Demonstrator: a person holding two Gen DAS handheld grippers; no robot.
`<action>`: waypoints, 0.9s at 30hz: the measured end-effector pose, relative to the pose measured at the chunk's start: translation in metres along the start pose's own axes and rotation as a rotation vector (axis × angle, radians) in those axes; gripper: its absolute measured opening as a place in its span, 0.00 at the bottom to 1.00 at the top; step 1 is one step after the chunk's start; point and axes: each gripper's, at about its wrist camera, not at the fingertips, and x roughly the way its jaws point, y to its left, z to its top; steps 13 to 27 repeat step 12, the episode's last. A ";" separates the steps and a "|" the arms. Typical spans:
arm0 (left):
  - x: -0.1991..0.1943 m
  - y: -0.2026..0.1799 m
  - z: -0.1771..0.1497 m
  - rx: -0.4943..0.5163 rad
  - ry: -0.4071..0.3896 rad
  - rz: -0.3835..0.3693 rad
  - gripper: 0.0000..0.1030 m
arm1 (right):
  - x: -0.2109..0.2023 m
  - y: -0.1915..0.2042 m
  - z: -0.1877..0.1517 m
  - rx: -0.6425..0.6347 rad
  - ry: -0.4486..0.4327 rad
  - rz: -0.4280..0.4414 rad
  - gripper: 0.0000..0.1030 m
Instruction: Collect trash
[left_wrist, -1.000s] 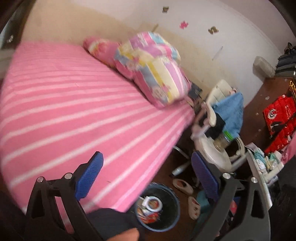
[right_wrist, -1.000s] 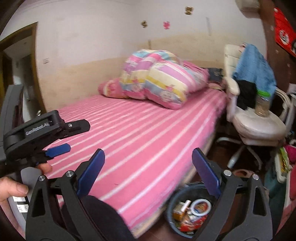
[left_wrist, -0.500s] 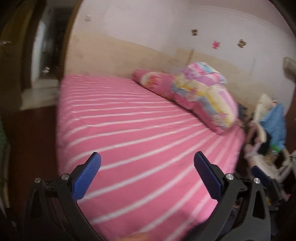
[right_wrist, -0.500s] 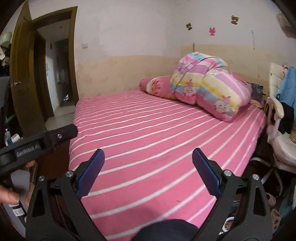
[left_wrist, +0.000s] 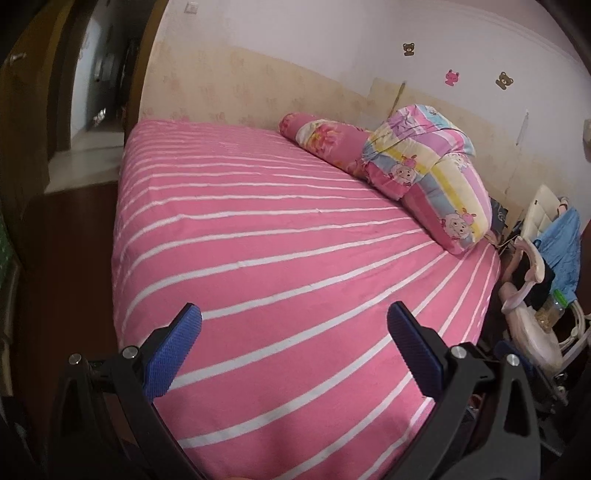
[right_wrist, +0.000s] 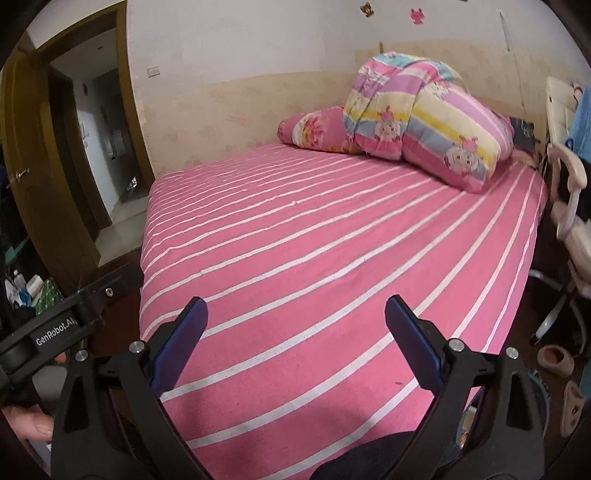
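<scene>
My left gripper (left_wrist: 293, 314) hangs open over the near edge of the pink striped bed (left_wrist: 258, 240), with nothing between its blue pads. My right gripper (right_wrist: 295, 306) is open too and empty, above the same bed (right_wrist: 314, 240). In the right wrist view the left gripper's black body (right_wrist: 66, 321) shows at the far left, with a person's hand (right_wrist: 26, 421) under it. No trash shows on the sheet apart from a tiny white speck (right_wrist: 293, 202). A dark bin edge (right_wrist: 539, 387) peeks from behind my right finger, and its contents are hidden.
A folded pastel quilt (right_wrist: 424, 118) and a pink bolster (right_wrist: 314, 129) lie at the head of the bed. To the right stands a white chair (left_wrist: 532, 325) with blue cloth (left_wrist: 563, 243) and a jar (left_wrist: 550, 314). Slippers (right_wrist: 556, 360) lie on the floor. An open doorway (right_wrist: 103, 147) is at the left.
Both views have swung up and to the left, from the bin on the floor onto the bed. The bin has left the left wrist view. Both grippers stay open.
</scene>
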 end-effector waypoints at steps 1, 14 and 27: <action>0.001 -0.002 -0.001 0.001 0.006 -0.005 0.95 | -0.001 0.000 0.000 -0.002 -0.002 0.001 0.93; 0.004 -0.012 -0.005 0.006 0.026 -0.041 0.95 | 0.002 -0.006 0.000 -0.015 0.001 0.002 0.93; 0.004 -0.012 -0.005 0.006 0.026 -0.041 0.95 | 0.002 -0.006 0.000 -0.015 0.001 0.002 0.93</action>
